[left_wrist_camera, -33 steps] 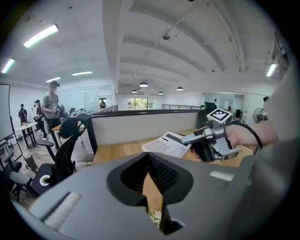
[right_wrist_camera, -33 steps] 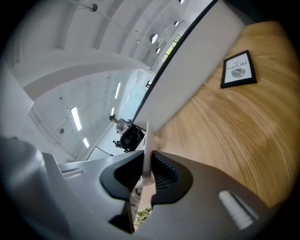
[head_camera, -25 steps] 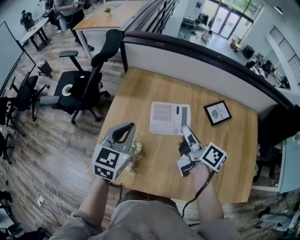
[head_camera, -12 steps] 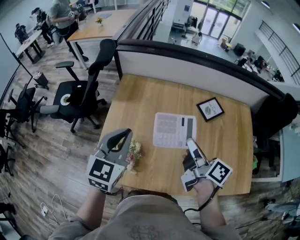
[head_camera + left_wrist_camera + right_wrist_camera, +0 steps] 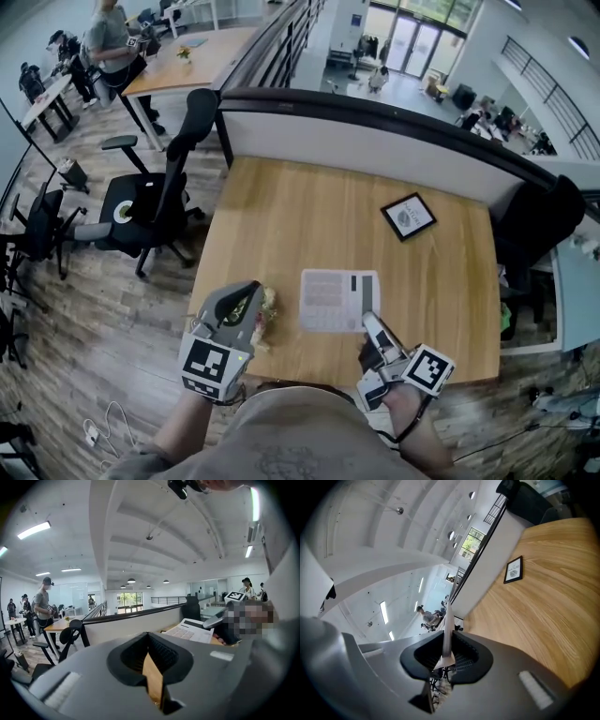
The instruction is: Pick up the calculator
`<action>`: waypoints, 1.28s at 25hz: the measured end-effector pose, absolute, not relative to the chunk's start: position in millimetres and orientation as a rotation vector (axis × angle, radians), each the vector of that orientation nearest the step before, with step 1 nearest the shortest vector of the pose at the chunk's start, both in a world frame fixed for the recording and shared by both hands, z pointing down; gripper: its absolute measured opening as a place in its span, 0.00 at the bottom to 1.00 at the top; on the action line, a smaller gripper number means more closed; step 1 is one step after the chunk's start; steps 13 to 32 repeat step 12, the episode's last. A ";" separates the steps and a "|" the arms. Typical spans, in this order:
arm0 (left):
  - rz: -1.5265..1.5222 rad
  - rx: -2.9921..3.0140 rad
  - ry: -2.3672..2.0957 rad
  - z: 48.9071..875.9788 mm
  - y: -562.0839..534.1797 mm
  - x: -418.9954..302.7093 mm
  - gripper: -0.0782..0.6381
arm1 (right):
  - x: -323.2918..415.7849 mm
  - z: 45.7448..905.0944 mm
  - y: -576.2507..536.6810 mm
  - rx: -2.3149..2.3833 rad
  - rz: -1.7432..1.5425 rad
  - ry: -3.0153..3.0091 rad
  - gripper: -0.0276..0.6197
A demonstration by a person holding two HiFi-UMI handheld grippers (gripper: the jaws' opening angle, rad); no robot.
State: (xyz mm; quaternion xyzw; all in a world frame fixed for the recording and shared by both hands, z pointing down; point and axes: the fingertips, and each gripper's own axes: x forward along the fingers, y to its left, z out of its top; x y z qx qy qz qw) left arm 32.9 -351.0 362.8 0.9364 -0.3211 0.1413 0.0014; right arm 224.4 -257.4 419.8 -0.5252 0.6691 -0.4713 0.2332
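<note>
The white calculator [image 5: 338, 300] is near the front edge of the wooden table [image 5: 281, 216], and my right gripper [image 5: 367, 322] is shut on its near right corner. From the right gripper view it is a thin white slab [image 5: 446, 630] seen edge-on, clamped between the jaws of my right gripper [image 5: 446, 656]. In the left gripper view the calculator [image 5: 193, 629] is tilted up off the wood, at right. My left gripper [image 5: 254, 290] hangs to its left with its jaws together and nothing in them; in its own view only a sliver of table shows between the jaws of my left gripper [image 5: 151, 667].
A small bunch of flowers [image 5: 266, 302] lies by the left gripper's tip. A black picture frame [image 5: 408, 216] sits at the table's far right. A grey partition [image 5: 375, 141] backs the table, and a black office chair [image 5: 155, 202] stands to its left.
The calculator has come toward the table's near edge in the right gripper's hold. Both hands have pulled back toward the person; the left gripper stays beside the flowers.
</note>
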 end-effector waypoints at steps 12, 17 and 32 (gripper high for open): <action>0.403 2.953 -1.060 351.4 -358.3 27.0 0.11 | 218.6 413.8 -258.7 -1.421 -1.296 1.817 0.13; 0.403 2.953 -1.060 351.4 -358.3 27.0 0.11 | 218.6 413.8 -258.7 -1.421 -1.296 1.817 0.13; 0.403 2.953 -1.060 351.4 -358.3 27.0 0.11 | 218.6 413.8 -258.7 -1.421 -1.296 1.817 0.13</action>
